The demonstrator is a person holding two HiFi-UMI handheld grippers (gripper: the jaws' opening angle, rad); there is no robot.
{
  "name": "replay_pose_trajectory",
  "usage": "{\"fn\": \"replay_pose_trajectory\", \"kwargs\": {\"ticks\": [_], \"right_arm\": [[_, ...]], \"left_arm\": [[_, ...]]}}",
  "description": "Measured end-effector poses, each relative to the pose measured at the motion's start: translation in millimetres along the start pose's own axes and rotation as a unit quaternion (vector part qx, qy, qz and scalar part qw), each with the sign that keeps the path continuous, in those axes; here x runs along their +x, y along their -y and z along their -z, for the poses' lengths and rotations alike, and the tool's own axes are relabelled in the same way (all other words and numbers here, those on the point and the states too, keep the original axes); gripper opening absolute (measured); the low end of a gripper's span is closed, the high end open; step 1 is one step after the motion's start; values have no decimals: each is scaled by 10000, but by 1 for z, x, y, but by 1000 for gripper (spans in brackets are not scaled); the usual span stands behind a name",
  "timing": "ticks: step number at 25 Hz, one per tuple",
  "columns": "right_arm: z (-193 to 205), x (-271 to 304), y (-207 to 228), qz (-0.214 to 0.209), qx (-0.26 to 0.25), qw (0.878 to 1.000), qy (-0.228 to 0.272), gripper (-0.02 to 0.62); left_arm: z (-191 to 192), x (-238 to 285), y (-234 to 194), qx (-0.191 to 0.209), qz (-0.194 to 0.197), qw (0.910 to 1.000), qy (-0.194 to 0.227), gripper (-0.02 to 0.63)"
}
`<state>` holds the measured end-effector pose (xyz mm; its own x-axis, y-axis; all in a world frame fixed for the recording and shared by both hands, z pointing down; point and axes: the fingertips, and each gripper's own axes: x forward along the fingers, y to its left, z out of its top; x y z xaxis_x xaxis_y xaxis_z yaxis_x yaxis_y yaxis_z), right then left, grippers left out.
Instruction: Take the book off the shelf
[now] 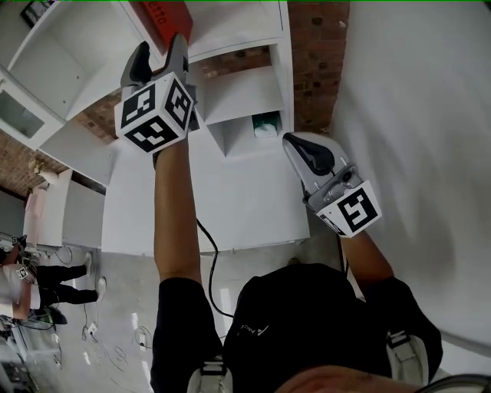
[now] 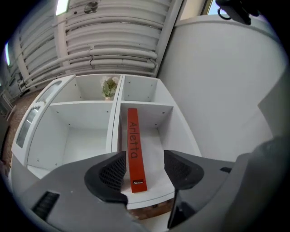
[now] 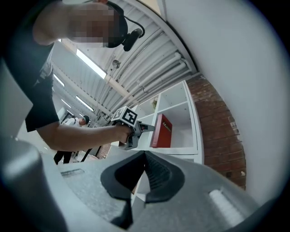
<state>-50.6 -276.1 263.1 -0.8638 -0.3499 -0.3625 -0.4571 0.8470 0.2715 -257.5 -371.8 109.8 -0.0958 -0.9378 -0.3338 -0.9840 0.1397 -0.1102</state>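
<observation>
A red book point(image 1: 165, 19) stands upright in an upper compartment of the white shelf unit point(image 1: 247, 90), against the compartment's left wall. In the left gripper view its spine point(image 2: 135, 149) faces me, with dark lettering down it. My left gripper point(image 1: 159, 52) is raised to the book and open. Seen along its jaws, the left gripper point(image 2: 144, 170) has one jaw on each side of the lower spine, with a gap at the right pad. The right gripper view shows the left gripper point(image 3: 130, 128) with its tips at the book point(image 3: 161, 131). My right gripper point(image 1: 297, 144) hangs lower at the right, shut and empty.
A small plant point(image 2: 108, 86) sits in a top compartment, and a pale green thing point(image 1: 266, 125) in a lower one. A brick wall point(image 1: 318, 61) lies behind the shelf and a white wall point(image 1: 414, 115) to the right. People point(image 1: 38, 276) stand at lower left.
</observation>
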Motion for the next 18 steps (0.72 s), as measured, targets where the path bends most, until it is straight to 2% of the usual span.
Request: {"fn": "replay_pose_trajectory", "kwargs": {"ticks": [7,18], "right_arm": [[22,1,44,105,155,9998,2,2],[29,0,65,244,276,9993,110,2]], "left_arm": [[22,63,-15,96,-395,9985,-367,265],[49,96,-24,247,-681,9931,-918,265]]}}
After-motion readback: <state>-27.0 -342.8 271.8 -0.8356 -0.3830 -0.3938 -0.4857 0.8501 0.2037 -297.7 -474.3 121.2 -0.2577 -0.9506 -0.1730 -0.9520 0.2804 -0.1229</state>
